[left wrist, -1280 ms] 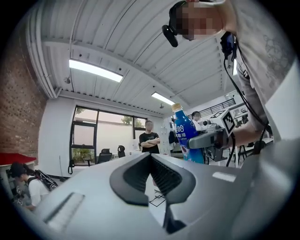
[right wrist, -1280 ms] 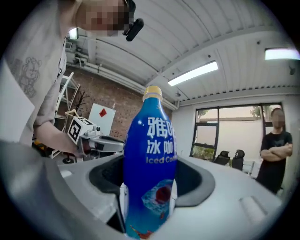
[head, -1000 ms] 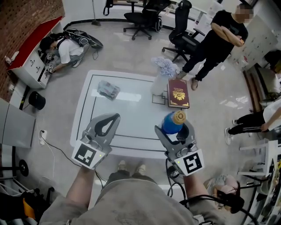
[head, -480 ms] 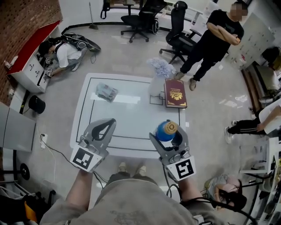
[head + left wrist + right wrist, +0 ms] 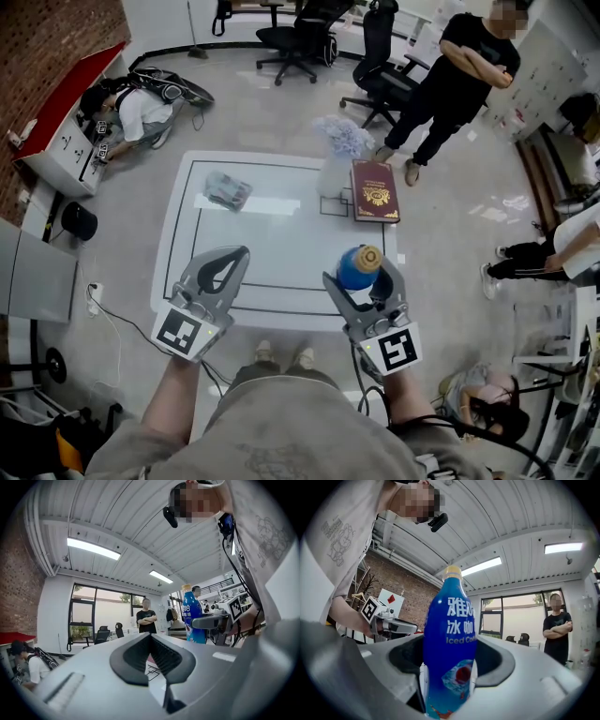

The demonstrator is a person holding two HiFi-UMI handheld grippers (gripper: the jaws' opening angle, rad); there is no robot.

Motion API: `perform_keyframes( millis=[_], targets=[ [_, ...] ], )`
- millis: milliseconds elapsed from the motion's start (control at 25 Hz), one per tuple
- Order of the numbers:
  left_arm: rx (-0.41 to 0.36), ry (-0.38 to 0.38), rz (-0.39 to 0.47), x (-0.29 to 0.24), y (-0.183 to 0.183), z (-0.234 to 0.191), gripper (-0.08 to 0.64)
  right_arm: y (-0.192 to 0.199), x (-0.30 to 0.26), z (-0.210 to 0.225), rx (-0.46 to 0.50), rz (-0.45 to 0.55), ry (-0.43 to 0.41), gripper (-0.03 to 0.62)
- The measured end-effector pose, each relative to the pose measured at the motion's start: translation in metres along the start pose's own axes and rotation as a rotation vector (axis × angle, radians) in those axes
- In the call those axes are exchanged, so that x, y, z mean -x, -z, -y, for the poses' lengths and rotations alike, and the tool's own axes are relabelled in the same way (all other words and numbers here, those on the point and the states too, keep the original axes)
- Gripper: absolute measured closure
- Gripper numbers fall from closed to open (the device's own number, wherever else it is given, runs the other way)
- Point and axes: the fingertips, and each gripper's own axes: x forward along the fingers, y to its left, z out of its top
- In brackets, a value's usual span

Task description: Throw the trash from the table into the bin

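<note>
**Head view:** The person is standing at the near edge of the white table [image 5: 173, 253]. The right gripper [image 5: 364, 277] is holding a blue drink bottle [image 5: 353, 269] upright over the near right part of the table. Its jaws are standing wide, one on each side of the bottle. The left gripper [image 5: 234, 258] is hanging over the near left part of the table with nothing in it. A crumpled clear wrapper [image 5: 228, 190] is lying on the far left part of the table, well apart from both grippers. A red book [image 5: 375, 190] and a vase of flowers [image 5: 337, 155] are sitting at the far right. A small black round thing [image 5: 80, 220] is sitting on the floor to the left. I cannot tell if it is the bin.

**Left gripper view:** The two jaws are touching each other, and nothing is sitting between them.

**Right gripper view:** The bottle is standing right between the jaws, and the dark pads are pressing on its sides. Its yellow cap is pointing up.

I think the job is only getting started. One piece of trash is picked up but is not in a bin yet. The wrapper is waiting on the table.
</note>
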Motion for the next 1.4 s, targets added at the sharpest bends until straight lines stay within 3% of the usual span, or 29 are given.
perform_keyframes(
  millis=[280,400,680,840,1160,1400],
  targets=[
    [-0.016,0.006,-0.015,0.001,0.0,-0.001,0.56,0.001,-0.002,-0.002,0.002,-0.001,0.001,0.293],
    [0.011,0.019,-0.006,0.001,0.002,0.0,0.56,0.0,-0.004,0.0,0.004,-0.002,0.014,0.293],
    [0.03,0.083,0.006,-0.005,0.001,0.0,0.56,-0.004,0.003,0.01,0.075,-0.04,0.089,0.293],
    [0.02,0.123,0.065,-0.015,-0.009,-0.001,0.56,-0.01,0.01,0.01,0.068,-0.014,0.139,0.293],
    [0.058,0.335,0.062,-0.044,-0.004,0.041,0.56,-0.016,0.06,0.028,0.083,-0.044,0.349,0.295],
    [0.08,0.518,0.087,-0.075,-0.007,0.101,0.56,-0.02,0.128,0.045,0.124,-0.094,0.54,0.293]
  ],
)
